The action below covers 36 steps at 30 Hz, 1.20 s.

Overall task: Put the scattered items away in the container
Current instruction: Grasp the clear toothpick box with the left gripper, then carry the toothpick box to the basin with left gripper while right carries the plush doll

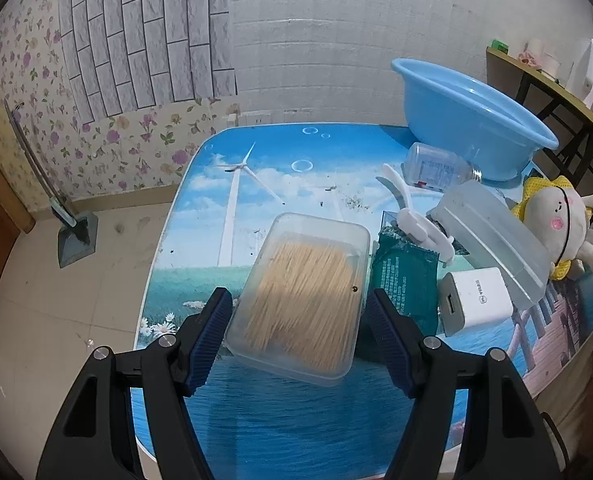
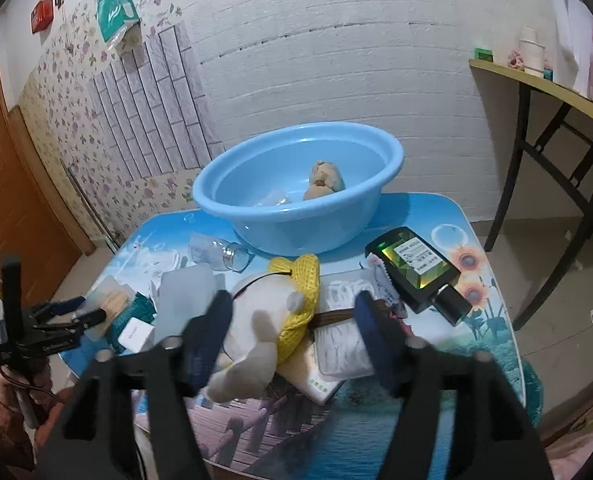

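- While both tongs hang over the printed table [image 1: 296, 420], left gripper [image 1: 298, 322] straddles the clear toothpick box [image 1: 302, 296]; a pad sits close on each side, contact unclear, can't tell if it pinches.
- Right gripper [image 2: 292, 338] is spread, jaws clear of the plush doll [image 2: 256, 320] lying between them on the table.
- Blue basin [image 2: 296, 224] at the table's far edge; small tan toy [image 2: 326, 180] already inside.
- White charger [image 1: 476, 300], green packet [image 1: 404, 284], clear bottle [image 1: 436, 168], black bottle [image 2: 416, 268] lie loose near the basin.
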Each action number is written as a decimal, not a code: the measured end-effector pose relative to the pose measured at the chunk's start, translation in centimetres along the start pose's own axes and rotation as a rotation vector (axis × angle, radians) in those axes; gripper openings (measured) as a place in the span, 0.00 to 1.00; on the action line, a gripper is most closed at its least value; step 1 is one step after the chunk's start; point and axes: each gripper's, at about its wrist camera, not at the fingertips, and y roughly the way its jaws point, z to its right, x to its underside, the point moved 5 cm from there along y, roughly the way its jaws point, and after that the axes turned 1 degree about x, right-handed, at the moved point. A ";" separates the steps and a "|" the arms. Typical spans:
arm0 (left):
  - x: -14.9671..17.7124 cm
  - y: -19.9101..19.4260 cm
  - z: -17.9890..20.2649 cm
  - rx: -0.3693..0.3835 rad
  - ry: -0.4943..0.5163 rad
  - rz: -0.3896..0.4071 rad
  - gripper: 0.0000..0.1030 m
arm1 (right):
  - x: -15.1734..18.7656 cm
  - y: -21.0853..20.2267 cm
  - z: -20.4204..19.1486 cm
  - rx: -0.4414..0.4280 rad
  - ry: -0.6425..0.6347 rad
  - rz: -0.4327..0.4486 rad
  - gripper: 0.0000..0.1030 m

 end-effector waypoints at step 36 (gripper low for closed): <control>-1.2 0.0 0.1 0.096 -0.030 0.043 0.60 | 0.7 3.1 -2.5 0.013 -0.118 -0.072 0.43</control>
